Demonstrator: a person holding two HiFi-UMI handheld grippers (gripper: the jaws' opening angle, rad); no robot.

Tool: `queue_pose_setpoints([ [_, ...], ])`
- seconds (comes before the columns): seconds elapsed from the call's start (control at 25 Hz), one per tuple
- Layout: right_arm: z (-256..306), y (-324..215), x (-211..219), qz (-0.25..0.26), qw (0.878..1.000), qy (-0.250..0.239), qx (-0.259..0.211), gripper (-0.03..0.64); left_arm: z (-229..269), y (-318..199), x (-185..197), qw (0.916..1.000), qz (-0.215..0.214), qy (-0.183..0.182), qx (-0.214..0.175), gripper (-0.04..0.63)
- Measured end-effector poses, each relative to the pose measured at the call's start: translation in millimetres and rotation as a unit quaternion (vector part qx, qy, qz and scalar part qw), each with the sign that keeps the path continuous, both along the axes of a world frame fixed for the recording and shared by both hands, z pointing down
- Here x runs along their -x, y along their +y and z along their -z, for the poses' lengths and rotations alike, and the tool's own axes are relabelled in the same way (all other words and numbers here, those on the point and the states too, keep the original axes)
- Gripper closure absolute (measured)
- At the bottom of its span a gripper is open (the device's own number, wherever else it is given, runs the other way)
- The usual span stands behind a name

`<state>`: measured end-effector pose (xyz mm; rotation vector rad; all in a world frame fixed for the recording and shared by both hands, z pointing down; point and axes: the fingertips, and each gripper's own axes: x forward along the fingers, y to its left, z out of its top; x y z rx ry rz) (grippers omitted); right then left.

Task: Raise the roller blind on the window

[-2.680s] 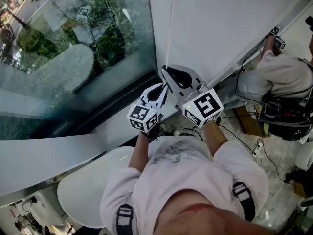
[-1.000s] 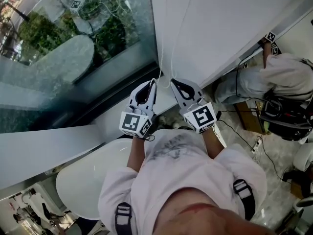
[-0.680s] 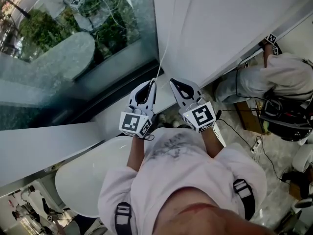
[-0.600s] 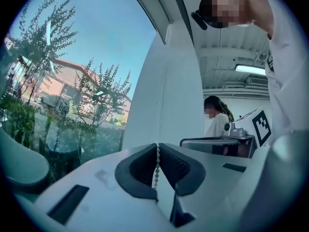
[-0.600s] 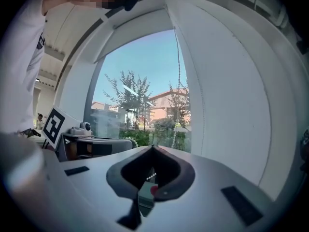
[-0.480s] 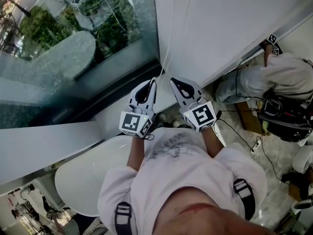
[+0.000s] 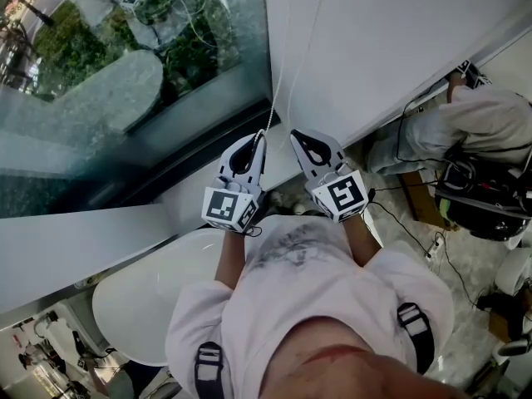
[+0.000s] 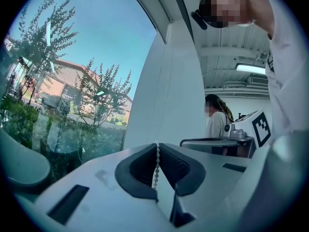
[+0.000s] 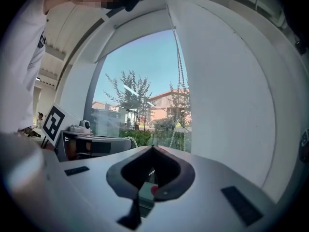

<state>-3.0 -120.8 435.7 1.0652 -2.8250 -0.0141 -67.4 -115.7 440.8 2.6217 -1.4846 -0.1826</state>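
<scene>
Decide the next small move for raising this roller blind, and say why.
Probably draw the left hand-held gripper straight down. Its jaws are closed on the bead chain, and the roller blind hangs lowered, so a pull on the chain should wind it up.

Both grippers sit mid-frame, tips pointing up-frame. The left gripper (image 7: 263, 136) has its tip closed right on the white bead chain (image 7: 271, 115), which runs up along the roller blind (image 7: 391, 40). The right gripper (image 7: 295, 135) sits just beside it. Window glass (image 7: 125, 73) fills the upper left, and another person (image 7: 486, 119) is at the right edge.
</scene>
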Motion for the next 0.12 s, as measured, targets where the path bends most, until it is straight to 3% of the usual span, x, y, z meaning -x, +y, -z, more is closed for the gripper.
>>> queue_pose_setpoints([
  [0.12, 0.6, -1.3, 1.0, -0.001, 1.0, 0.001, 0.0, 0.557, 0.8, -1.4, 1.3, 1.0, -0.003, -0.006, -0.003, 0.581],
])
